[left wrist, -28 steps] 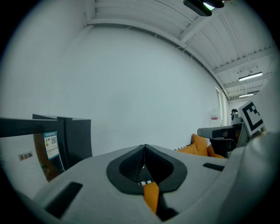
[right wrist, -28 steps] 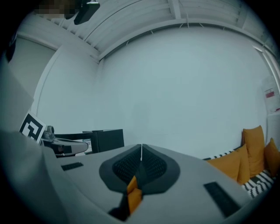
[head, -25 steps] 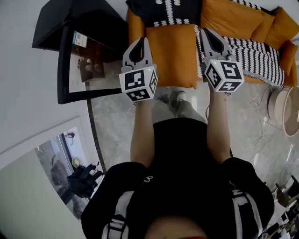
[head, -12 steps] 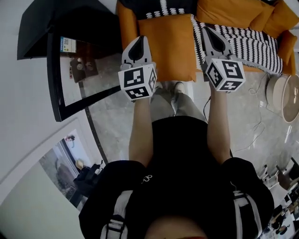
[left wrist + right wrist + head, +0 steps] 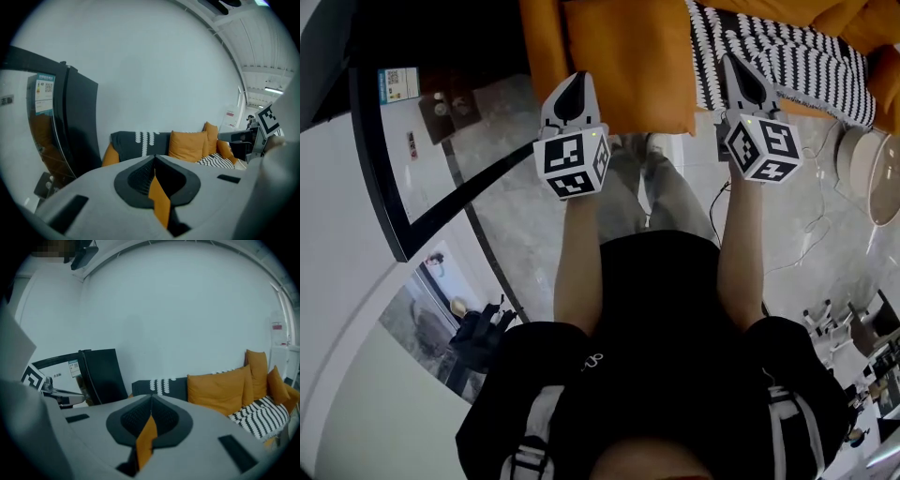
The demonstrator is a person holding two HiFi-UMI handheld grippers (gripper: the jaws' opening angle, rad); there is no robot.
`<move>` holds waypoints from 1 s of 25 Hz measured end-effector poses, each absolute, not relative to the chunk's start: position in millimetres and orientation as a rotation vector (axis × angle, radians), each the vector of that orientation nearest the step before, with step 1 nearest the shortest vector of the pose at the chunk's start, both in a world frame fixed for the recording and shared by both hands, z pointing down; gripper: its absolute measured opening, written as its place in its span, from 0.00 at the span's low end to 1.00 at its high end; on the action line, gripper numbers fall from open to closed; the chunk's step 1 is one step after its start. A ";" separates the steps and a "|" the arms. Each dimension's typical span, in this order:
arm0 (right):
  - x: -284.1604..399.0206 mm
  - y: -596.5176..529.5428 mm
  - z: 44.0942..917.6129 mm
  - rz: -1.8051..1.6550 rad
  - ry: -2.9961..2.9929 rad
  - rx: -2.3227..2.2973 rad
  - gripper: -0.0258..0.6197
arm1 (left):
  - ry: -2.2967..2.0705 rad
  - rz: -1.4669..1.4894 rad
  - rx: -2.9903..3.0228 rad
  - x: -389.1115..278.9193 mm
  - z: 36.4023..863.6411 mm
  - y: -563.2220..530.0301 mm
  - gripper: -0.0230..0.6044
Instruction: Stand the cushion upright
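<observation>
From the head view, the orange cushion (image 5: 628, 56) lay flat on the seat of the orange sofa (image 5: 539, 37), its near edge towards the person. The left gripper (image 5: 577, 82) pointed at the cushion's left edge and the right gripper (image 5: 733, 66) hung past its right edge, over a striped blanket (image 5: 797, 56). The cushion therefore sat between the two tools and slightly ahead of them. Neither tip visibly pressed into the fabric, though the left one overlapped the cushion's border in this view. Both grippers were held out on bare forearms above the marble floor (image 5: 516, 216).

In the left gripper view the jaws met at their tips, closed with nothing pinched. A wedge of orange showed through the slot behind the tips (sofa or cushion, I could not tell which). Beyond them a dark pillow (image 5: 136, 143) and an orange back cushion (image 5: 187, 145) leaned upright against the sofa back. The flat cushion itself was hidden below the gripper's grey body. A dark glass-fronted cabinet (image 5: 70, 126) stood at the left.

In the right gripper view the jaws were likewise fully together and held nothing, with the same orange sliver in the slot. The back cushion rose beyond and to the right of the tips.
</observation>
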State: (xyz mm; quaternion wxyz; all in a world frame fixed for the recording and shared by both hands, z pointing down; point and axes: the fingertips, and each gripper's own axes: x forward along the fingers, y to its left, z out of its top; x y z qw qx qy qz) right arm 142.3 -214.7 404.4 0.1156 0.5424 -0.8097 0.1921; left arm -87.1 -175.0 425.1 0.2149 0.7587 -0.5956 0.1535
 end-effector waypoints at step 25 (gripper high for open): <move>152.6 -119.0 610.7 0.838 -2.137 1.297 0.06 | -1.426 0.793 1.836 -111.1 628.1 -68.8 0.05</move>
